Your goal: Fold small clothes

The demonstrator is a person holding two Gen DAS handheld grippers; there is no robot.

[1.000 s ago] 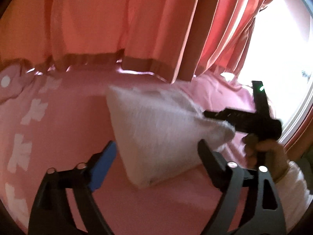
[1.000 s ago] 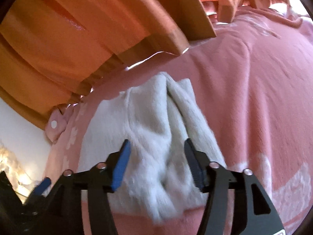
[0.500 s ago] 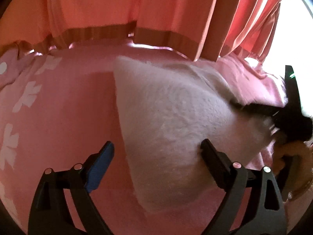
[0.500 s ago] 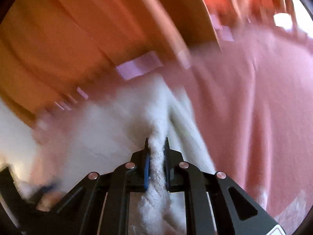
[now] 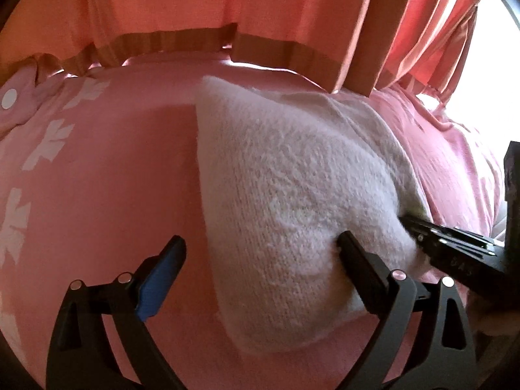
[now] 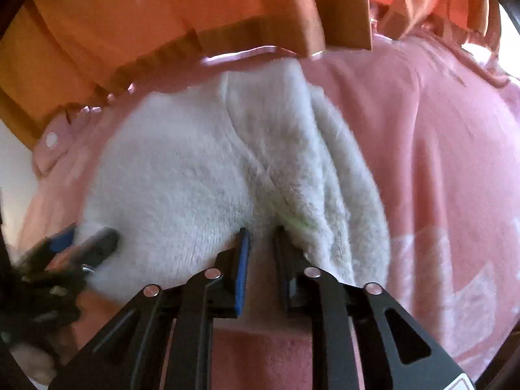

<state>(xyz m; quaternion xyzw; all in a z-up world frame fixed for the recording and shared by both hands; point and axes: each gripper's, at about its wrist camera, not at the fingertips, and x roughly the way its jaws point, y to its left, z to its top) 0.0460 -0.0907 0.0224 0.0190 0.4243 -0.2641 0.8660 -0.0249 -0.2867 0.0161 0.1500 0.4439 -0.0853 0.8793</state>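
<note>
A white fuzzy knit garment lies bunched on the pink blanket; it also shows in the right wrist view. My left gripper is open, its fingers straddling the garment's near left edge. My right gripper is closed narrowly on a fold at the garment's near edge; it shows at the right of the left wrist view, pinching the garment's right corner. The left gripper appears blurred at the left of the right wrist view.
Orange-red curtains hang along the far edge of the bed, and their hem touches the blanket just behind the garment. A bright window is at the far right. The blanket has white flower prints on the left.
My right gripper went from open around the fold to shut on it. My left gripper moved forward and now straddles the garment's left edge, still open.
</note>
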